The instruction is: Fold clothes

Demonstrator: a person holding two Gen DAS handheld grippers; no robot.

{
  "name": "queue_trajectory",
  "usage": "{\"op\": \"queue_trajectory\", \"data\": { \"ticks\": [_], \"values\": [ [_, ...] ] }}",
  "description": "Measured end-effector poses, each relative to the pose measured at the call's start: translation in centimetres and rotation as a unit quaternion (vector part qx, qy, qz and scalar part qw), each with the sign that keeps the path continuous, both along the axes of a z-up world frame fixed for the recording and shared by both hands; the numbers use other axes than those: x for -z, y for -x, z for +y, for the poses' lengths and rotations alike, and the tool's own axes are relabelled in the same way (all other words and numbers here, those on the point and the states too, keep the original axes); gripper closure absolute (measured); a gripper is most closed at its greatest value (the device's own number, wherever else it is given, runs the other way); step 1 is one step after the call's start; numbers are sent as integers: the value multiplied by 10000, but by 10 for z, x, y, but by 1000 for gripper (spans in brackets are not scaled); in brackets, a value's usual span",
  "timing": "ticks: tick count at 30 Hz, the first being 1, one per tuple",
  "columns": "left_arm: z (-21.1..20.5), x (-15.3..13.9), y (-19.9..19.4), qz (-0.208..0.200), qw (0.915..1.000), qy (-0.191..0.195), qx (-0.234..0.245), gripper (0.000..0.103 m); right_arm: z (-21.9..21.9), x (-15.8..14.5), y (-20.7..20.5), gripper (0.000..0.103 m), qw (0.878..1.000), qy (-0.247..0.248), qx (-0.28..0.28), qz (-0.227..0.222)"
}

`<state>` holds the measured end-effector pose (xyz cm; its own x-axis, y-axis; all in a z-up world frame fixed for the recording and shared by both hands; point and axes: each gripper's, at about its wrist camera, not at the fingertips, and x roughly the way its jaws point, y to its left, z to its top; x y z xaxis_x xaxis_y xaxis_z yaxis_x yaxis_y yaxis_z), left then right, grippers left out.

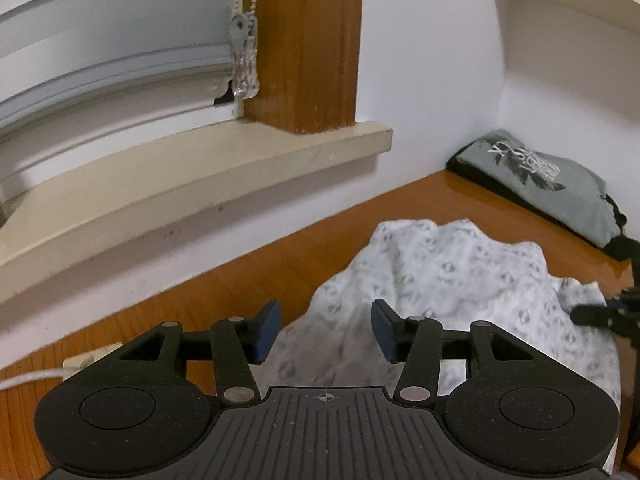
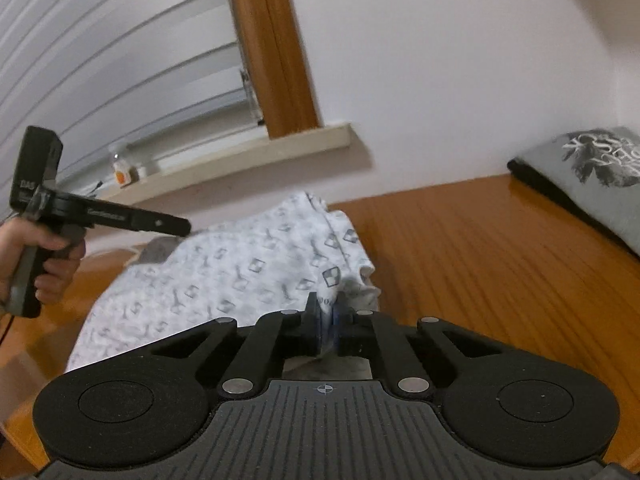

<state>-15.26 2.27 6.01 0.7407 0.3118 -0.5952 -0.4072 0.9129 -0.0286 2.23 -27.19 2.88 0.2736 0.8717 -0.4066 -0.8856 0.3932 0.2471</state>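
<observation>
A white garment with a grey print [image 1: 436,284] lies bunched on the wooden table [image 1: 240,292]. My left gripper [image 1: 325,330] is open and empty, above the garment's near left edge. In the right wrist view the same garment [image 2: 224,280] spreads to the left. My right gripper [image 2: 329,320] is shut on the garment's near edge and lifts a fold of it. The left gripper [image 2: 176,227] shows from the side in the right wrist view, held by a hand over the garment's far left part.
A folded grey printed shirt [image 1: 552,184] on a dark garment lies at the table's far right corner by the wall. A window sill [image 1: 192,184] with small bottles [image 2: 122,174] runs behind the table. A white cable and plug [image 1: 80,364] lie at the left.
</observation>
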Motion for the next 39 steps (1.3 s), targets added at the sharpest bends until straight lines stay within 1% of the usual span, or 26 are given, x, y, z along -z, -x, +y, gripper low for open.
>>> {"op": "queue_trajectory", "data": {
  "ticks": [2, 4, 7, 9, 10, 11, 12, 13, 14, 15, 18, 20, 21, 22, 23, 24, 26, 27, 28, 29, 33, 35, 38, 39],
  "values": [
    [2, 2, 6, -31, 10000, 3, 20, 49, 1, -2, -4, 100, 9993, 223, 10, -296],
    [5, 2, 12, -119, 9999, 94, 46, 49, -4, -3, -10, 100, 9973, 434, 134, -582],
    [10, 4, 11, -201, 9993, 277, 137, 49, -5, 0, -28, 98, 9916, 755, 585, -869],
    [10, 4, 7, -237, 9986, 345, 315, 49, -6, 1, -40, 98, 9842, 1030, 991, -1049],
    [9, 5, 4, -260, 9980, 384, 419, 47, -9, 0, -43, 94, 9808, 1097, 1139, -1140],
    [10, 6, -1, -267, 9974, 415, 518, 44, -14, -3, -44, 93, 9808, 1015, 1223, -1128],
    [12, 7, -8, -268, 9968, 443, 616, 40, -19, -6, -45, 89, 9808, 929, 1305, -1114],
    [13, 8, -14, -269, 9960, 471, 713, 40, -23, -9, -43, 81, 9814, 831, 1339, -1098],
    [14, 9, -21, -270, 9951, 498, 811, 40, -27, -12, -40, 76, 9819, 732, 1372, -1082],
    [17, 12, -31, -226, 9944, 523, 885, 40, -25, -14, -33, 71, 9841, 637, 1282, -1049],
    [25, 19, -66, -16, 9911, 630, 1171, 41, -19, -18, -12, 68, 9898, 352, 1002, -946],
    [30, 24, -89, 137, 9880, 695, 1372, 43, -9, -16, 2, 66, 9949, 227, 610, -772],
    [31, 25, -97, 196, 9869, 706, 1435, 60, -3, -13, 8, 64, 9964, 217, 421, -697],
    [32, 27, -104, 246, 9860, 714, 1489, 97, 3, -8, 13, 64, 9968, 285, 302, -687],
    [34, 28, -112, 296, 9849, 721, 1544, 99, 9, -3, 19, 64, 9969, 353, 184, -678],
    [32, 28, -115, 288, 9866, 571, 1500, 99, 15, 4, 21, 63, 9961, 500, 122, -717],
    [27, 26, -119, 234, 9905, 173, 1347, 100, 17, 13, 22, 62, 9940, 598, 213, -896],
    [24, 25, -120, 218, 9912, -19, 1302, 100, 16, 15, 20, 62, 9948, 577, 238, -809],
    [23, 24, -118, 171, 9917, -64, 1276, 101, 15, 15, 20, 62, 9938, 635, 244, -885],
    [22, 22, -116, 112, 9920, -63, 1252, 101, 14, 15, 20, 62, 9926, 694, 249, -964],
    [24, 13, -91, -160, 9915, 205, 1276, 98, 7, 16, 12, 63, 9874, 878, 261, -1287],
    [25, 9, -77, -282, 9904, 334, 1312, 96, 6, 16, 4, 63, 9799, 1098, 422, -1608],
    [24, 7, -70, -304, 9889, 417, 1392, 96, 0, 13, -15, 62, 9736, 1308, 788, -1696],
    [24, 7, -69, -307, 9884, 441, 1419, 90, -3, 11, -21, 62, 9722, 1364, 935, -1655]
  ]
}}
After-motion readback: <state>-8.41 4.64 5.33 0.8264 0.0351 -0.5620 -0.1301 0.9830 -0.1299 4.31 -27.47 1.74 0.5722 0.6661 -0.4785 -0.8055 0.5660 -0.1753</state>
